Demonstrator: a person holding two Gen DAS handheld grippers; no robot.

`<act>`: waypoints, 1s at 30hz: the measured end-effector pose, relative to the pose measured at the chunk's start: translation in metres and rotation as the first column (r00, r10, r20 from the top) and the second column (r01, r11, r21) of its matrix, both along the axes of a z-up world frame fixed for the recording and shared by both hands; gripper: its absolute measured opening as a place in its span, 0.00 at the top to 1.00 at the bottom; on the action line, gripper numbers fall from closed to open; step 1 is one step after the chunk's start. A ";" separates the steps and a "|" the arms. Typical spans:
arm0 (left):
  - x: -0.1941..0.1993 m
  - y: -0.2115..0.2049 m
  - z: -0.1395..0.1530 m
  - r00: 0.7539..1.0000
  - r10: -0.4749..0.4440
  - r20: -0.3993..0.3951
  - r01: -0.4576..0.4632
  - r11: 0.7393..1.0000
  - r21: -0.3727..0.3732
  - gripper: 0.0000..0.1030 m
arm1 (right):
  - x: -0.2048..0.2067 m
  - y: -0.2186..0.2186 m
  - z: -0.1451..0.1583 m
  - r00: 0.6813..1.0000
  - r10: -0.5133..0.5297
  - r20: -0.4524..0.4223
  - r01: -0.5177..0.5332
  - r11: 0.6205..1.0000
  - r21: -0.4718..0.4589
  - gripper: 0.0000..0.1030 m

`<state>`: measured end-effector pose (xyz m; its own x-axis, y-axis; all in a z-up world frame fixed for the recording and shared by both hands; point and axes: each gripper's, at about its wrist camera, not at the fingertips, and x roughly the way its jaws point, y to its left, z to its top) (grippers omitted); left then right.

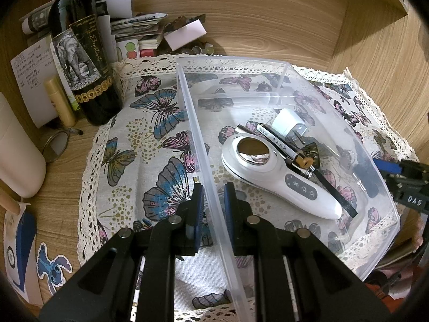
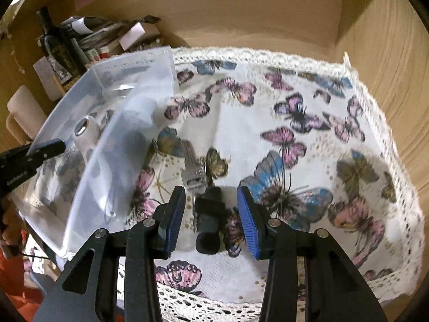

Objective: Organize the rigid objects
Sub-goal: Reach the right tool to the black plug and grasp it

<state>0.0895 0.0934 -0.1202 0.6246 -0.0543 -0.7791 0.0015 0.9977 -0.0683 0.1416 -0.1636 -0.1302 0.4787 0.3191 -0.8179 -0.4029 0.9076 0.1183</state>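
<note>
A clear plastic bin (image 1: 268, 63) sits on a butterfly-print cloth (image 1: 150, 139). Inside lie a white handheld device (image 1: 278, 177), a pen (image 1: 278, 141), a white charger plug (image 1: 288, 122) and a black strap (image 1: 335, 193). My left gripper (image 1: 213, 198) straddles the bin's left wall, fingers close to it but not clearly pressing. My right gripper (image 2: 211, 201) is open over the cloth, with a black key fob (image 2: 209, 220) and a silver key (image 2: 193, 171) between its fingers. The bin (image 2: 80, 187) shows at left in the right wrist view.
A dark wine bottle (image 1: 80, 53), a gold tube (image 1: 60, 102), a white container (image 1: 18, 155), papers and small boxes (image 1: 139, 26) crowd the back left. Wooden walls (image 1: 375, 53) enclose the space. A blue cartoon sticker (image 1: 53, 265) lies at front left.
</note>
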 end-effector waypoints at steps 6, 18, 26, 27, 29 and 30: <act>0.000 0.000 0.000 1.000 0.000 0.000 0.000 1.000 -0.001 0.85 | 0.001 -0.003 -0.013 1.000 -0.007 -0.028 0.007 1.000 0.010 0.78; 0.000 0.001 0.000 1.000 -0.001 0.001 0.001 1.000 -0.002 0.85 | 0.007 0.000 0.021 0.996 -0.024 0.090 0.021 0.999 0.035 0.78; 0.000 0.001 0.000 1.000 -0.001 -0.001 0.001 1.000 -0.002 0.85 | 0.010 0.015 0.060 0.977 0.007 0.213 -0.023 0.997 0.072 0.78; 0.000 0.001 -0.001 1.000 -0.001 -0.002 0.001 1.000 -0.002 0.85 | 0.010 0.019 0.067 0.972 0.017 0.233 -0.036 0.996 0.078 0.78; 0.000 0.002 -0.001 1.000 -0.002 -0.001 0.002 1.000 -0.002 0.85 | 0.009 0.026 0.076 0.965 0.036 0.261 -0.060 0.995 0.083 0.78; 0.000 0.001 -0.001 1.000 -0.001 -0.001 0.001 1.000 -0.003 0.85 | 0.008 0.030 0.081 0.960 0.049 0.276 -0.075 0.994 0.084 0.78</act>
